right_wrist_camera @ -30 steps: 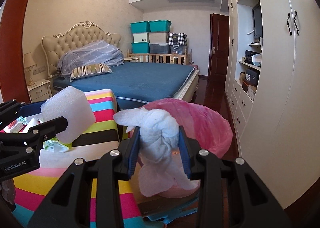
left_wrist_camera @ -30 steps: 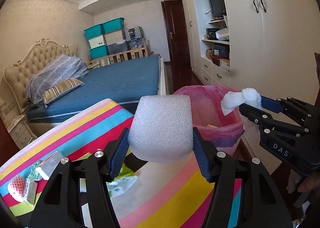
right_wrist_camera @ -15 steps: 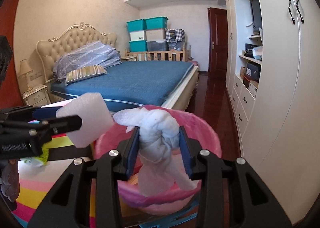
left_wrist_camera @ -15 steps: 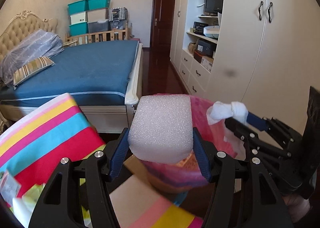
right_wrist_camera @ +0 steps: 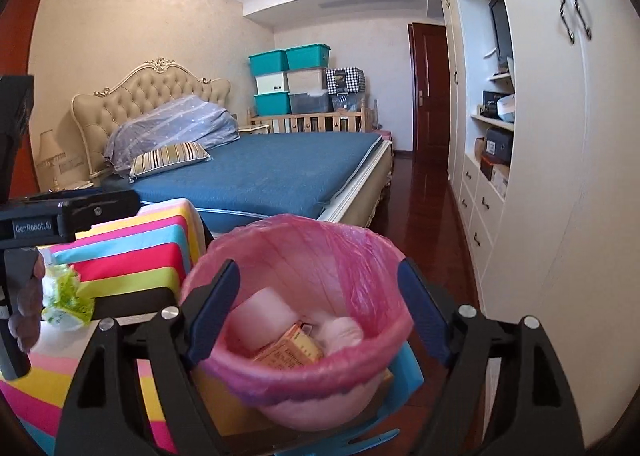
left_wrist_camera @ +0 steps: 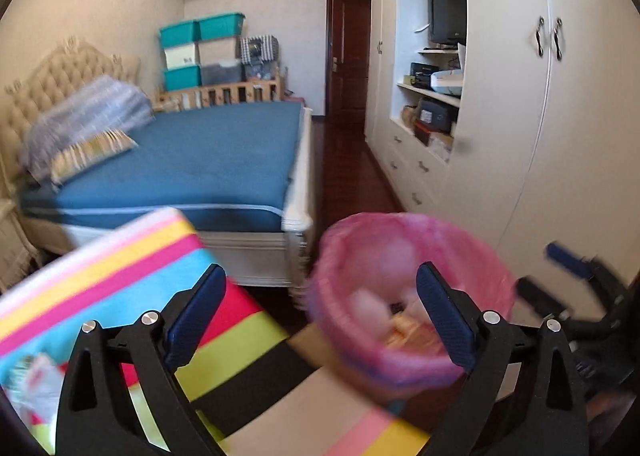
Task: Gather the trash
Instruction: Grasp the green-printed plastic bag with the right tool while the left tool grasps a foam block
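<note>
The right gripper [right_wrist_camera: 318,304] is seen spread wide, with nothing between its blue-padded fingers [right_wrist_camera: 212,314]. It is held directly over the pink-lined trash bin [right_wrist_camera: 376,256], whose rim is framed by the two jaws. Inside the bin, a white foam block [right_wrist_camera: 260,316] is seen lying at about 9 o'clock of the opening, a crumpled white tissue [right_wrist_camera: 340,330] at about 3 o'clock, and an orange carton [right_wrist_camera: 290,348] at 6 o'clock, touching both.

The left gripper [left_wrist_camera: 320,316] is likewise held wide apart and empty. In its blurred view the bin [left_wrist_camera: 472,252] is found just beyond the right-hand finger [left_wrist_camera: 444,320], toward 1 o'clock, with pale shapes dimly made out inside it. The other gripper is glimpsed at 3 o'clock as a smeared black frame with a blue tip [left_wrist_camera: 566,256].

A table covered by a striped cloth [right_wrist_camera: 132,256] is placed at 9 o'clock of the bin in the right wrist view, just beside it. A crumpled green-and-white wrapper [right_wrist_camera: 66,296] is left lying on that cloth near its edge. More litter is seen, too blurred to identify, at the lower left of the left wrist view [left_wrist_camera: 36,384].

Farther out, a bed with a blue cover [right_wrist_camera: 280,171] is seen at 12 o'clock and white wardrobes [right_wrist_camera: 560,175] at 3 o'clock.
</note>
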Available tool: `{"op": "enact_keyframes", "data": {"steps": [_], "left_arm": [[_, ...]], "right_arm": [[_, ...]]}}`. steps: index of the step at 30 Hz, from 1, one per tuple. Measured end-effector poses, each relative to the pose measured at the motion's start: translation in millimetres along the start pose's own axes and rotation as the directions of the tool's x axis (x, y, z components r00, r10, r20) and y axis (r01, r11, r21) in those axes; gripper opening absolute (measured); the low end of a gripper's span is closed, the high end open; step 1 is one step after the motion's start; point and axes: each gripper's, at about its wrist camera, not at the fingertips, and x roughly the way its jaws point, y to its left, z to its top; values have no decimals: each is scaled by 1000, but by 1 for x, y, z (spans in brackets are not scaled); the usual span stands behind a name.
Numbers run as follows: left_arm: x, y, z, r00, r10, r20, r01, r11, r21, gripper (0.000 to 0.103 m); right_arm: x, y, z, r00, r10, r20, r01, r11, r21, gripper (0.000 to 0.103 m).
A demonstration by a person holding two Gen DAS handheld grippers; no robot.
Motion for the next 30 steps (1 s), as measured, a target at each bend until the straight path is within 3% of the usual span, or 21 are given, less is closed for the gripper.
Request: {"op": "enact_keyframes", "data": {"steps": [5,13,19,25,30], "left_arm": [[-51,26,-26,994,106,19,-107,992,61,90],[-144,113,-85,967,254,33,-254,967,0,90],[-192,196,-144,903,427,-34,-429,900,-85,90],[-227,259,-182,848,523,-85,-529,827,-191,90],[-241,286,-199,816,568,-105,-575,783,-239,90]], "right_arm": [[-30,37,-1,999,35,5,-35,999,-7,92],[-38,130,-13,984,173,-31,-173,985,-1,97],[-21,209,-25,957,258,-129,-266,963,-46,97],[-15,290,-35,927,322,-194,-352,923,-154,97],[-3,348,-42,902,344,-259,-400,892,-208,97]]}}
